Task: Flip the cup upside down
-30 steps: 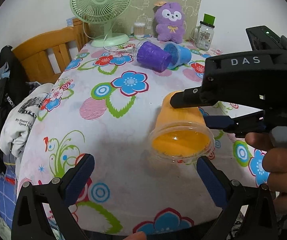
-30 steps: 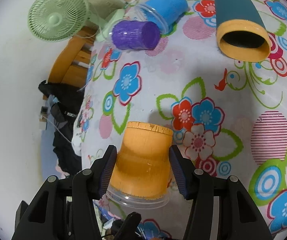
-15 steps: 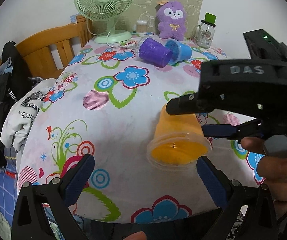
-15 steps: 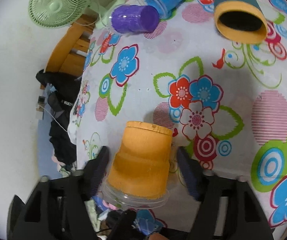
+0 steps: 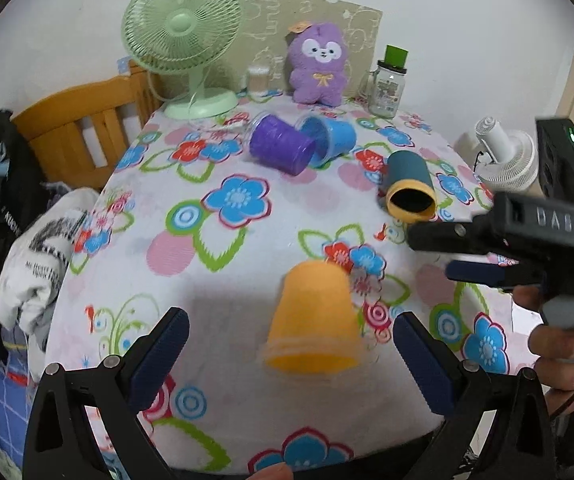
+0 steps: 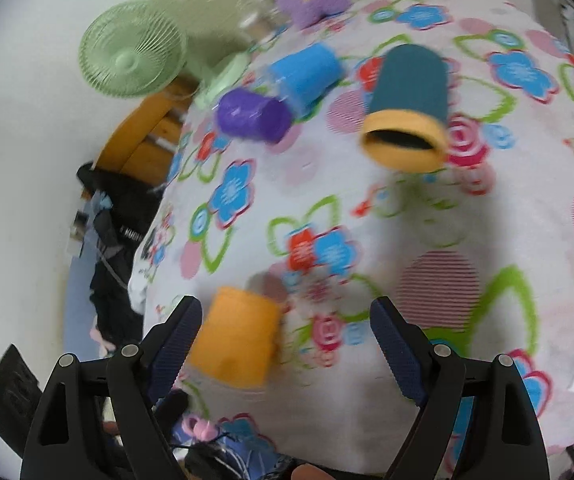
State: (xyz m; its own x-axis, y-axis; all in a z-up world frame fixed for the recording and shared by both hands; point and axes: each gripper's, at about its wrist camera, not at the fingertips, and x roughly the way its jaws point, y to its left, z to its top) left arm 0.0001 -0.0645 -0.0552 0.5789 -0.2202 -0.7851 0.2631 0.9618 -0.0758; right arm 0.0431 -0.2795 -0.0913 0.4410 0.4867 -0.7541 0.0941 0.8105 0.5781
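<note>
An orange cup (image 5: 314,320) stands upside down, rim down, on the flowered tablecloth (image 5: 223,280) near the front edge. It also shows, blurred, in the right wrist view (image 6: 239,336). My left gripper (image 5: 287,344) is open and empty, with the cup between and just beyond its fingers. My right gripper (image 6: 285,336) is open and empty, with the cup beside its left finger (image 6: 179,332). In the left wrist view the right gripper (image 5: 479,252) is to the right of the cup, clear of it.
A purple cup (image 5: 281,150), a blue cup (image 5: 329,140) and a teal cup with an orange rim (image 5: 409,186) lie on their sides further back. A green fan (image 5: 183,40), a purple plush toy (image 5: 319,66) and a glass jar (image 5: 387,84) stand at the far edge. A wooden chair (image 5: 83,132) is at the left.
The right gripper opened, let go of the orange cup and pulled back to the right. The cup now stands rim down on the table. The left gripper has drawn back.
</note>
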